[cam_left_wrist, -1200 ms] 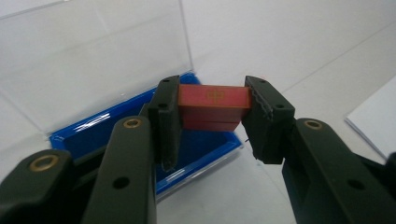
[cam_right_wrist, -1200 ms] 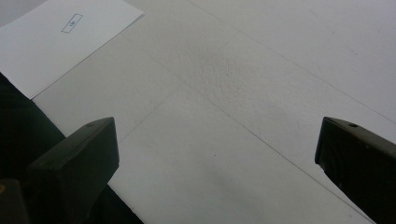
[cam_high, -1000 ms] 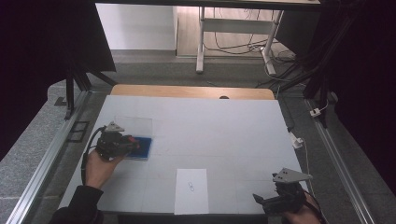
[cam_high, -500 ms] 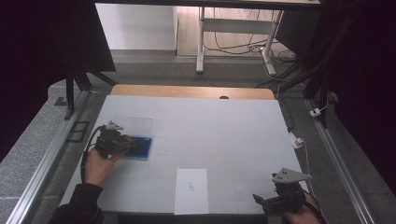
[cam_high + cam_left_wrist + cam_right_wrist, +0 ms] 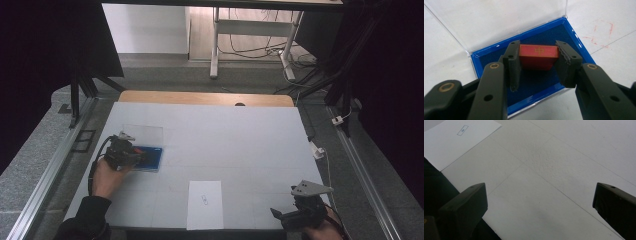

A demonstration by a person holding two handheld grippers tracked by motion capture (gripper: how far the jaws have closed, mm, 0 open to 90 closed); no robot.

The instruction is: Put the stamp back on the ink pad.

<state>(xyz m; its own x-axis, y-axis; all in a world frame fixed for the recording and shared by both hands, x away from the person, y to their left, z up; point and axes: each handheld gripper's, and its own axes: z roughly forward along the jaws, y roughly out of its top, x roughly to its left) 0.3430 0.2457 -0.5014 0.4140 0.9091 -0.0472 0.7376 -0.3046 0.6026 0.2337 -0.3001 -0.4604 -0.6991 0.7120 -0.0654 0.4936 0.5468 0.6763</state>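
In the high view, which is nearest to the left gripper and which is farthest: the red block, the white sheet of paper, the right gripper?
1. red block: between the left gripper's jaws, inside the blue case.
2. white sheet of paper: at the table's near edge, middle.
3. right gripper: near right corner, farthest.

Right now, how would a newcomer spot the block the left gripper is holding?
Start at the white table and go to its left side, where an open blue case lies with its clear lid flipped back. Inside it, between the pads of the left gripper, sits the red block, gold mark on top.
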